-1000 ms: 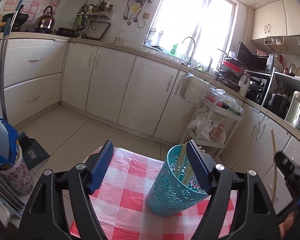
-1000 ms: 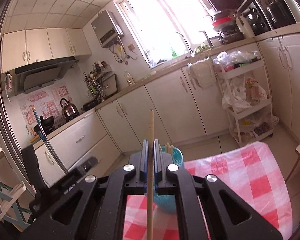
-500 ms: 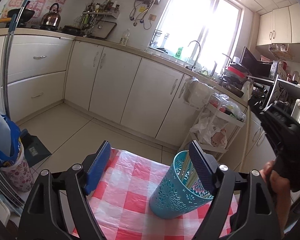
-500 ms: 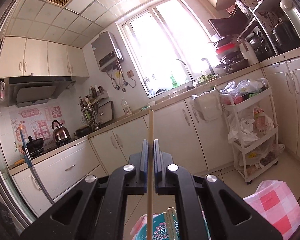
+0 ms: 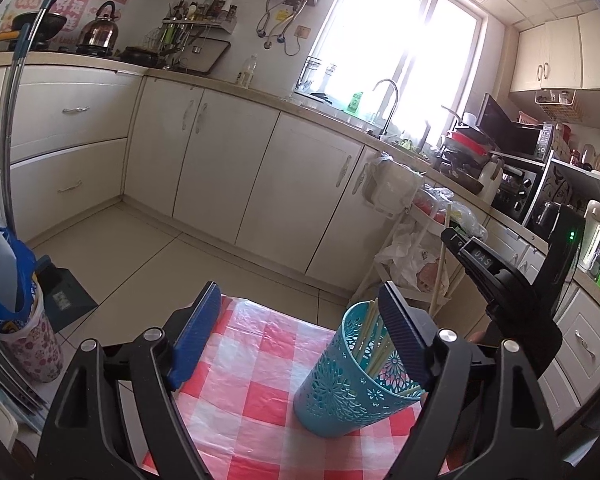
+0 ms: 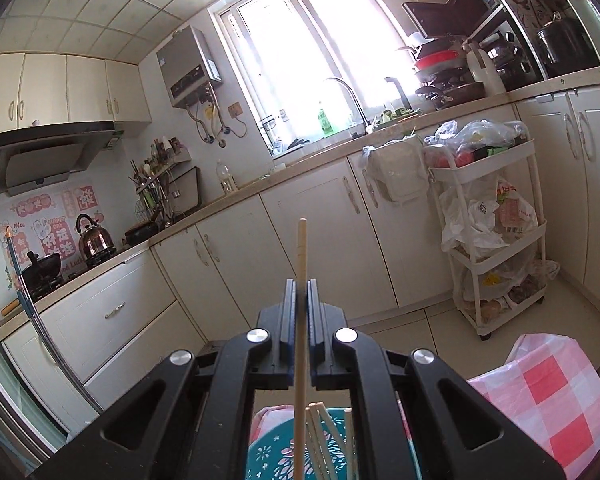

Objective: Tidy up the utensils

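A teal perforated utensil holder (image 5: pixel 352 384) stands on the red-and-white checked tablecloth (image 5: pixel 260 400) and holds several wooden chopsticks (image 5: pixel 374 344). My left gripper (image 5: pixel 300 336) is open, its right finger just beside the holder's rim. My right gripper (image 6: pixel 299 292) is shut on a single wooden chopstick (image 6: pixel 301 256), held upright above the holder (image 6: pixel 268 456). In the left wrist view the right gripper (image 5: pixel 452 236) hovers above and right of the holder, the chopstick (image 5: pixel 440 276) hanging down near the rim.
White kitchen cabinets (image 5: pixel 220 168) and a tiled floor lie beyond the table. A white trolley with bags (image 6: pixel 496 232) stands at the right. A floral bin with a blue bag (image 5: pixel 16 320) stands at the left.
My right gripper has carried the chopstick up and left, over the holder, with its lower end now near the rim. The left gripper stays open beside the holder.
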